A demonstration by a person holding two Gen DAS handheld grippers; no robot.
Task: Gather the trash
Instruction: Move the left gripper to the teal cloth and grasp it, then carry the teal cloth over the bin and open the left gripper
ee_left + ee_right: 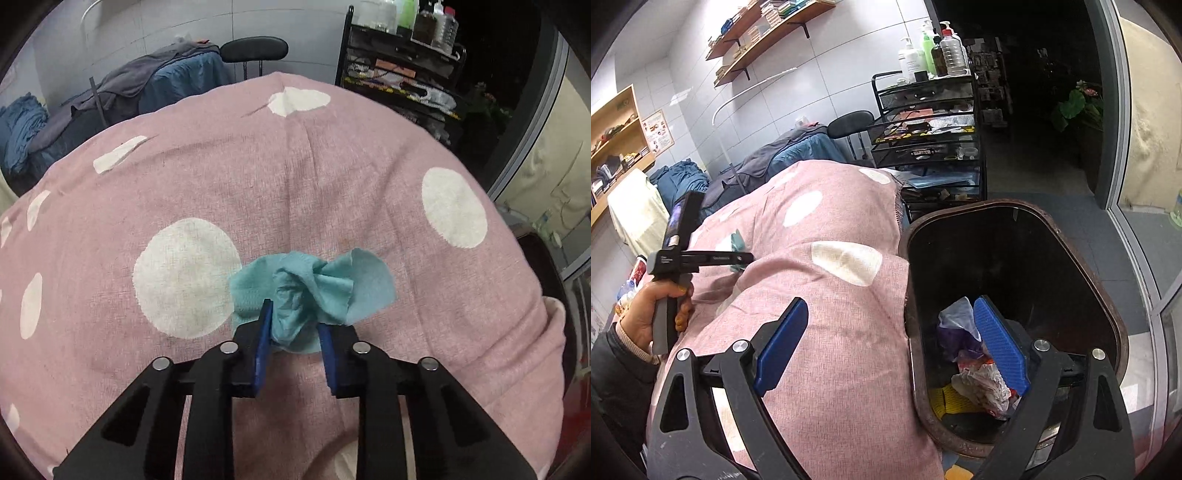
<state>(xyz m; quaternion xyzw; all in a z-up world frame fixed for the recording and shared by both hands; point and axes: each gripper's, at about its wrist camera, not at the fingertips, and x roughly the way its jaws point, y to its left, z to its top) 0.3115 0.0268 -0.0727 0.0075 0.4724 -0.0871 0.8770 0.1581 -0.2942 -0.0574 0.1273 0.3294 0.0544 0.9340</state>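
Teal and crumpled, a scrap of soft cloth (310, 291) lies on the pink quilt with white dots (295, 184), and the left tongs (293, 332) pinch its near edge between blue pads, clenched on it. Just beside the quilt's right edge stands a dark brown plastic trash bin (1108, 295), already holding crumpled wrappers and paper (979, 369). Above that bin's near rim hover the right tongs (890, 347), spread wide and carrying nothing. Some rubbish seems binned; the teal scrap remains to be carried over and dropped in.

Left hand-held gripper (293, 328) pinching teal cloth (314, 288) — on pink blanket (295, 184).
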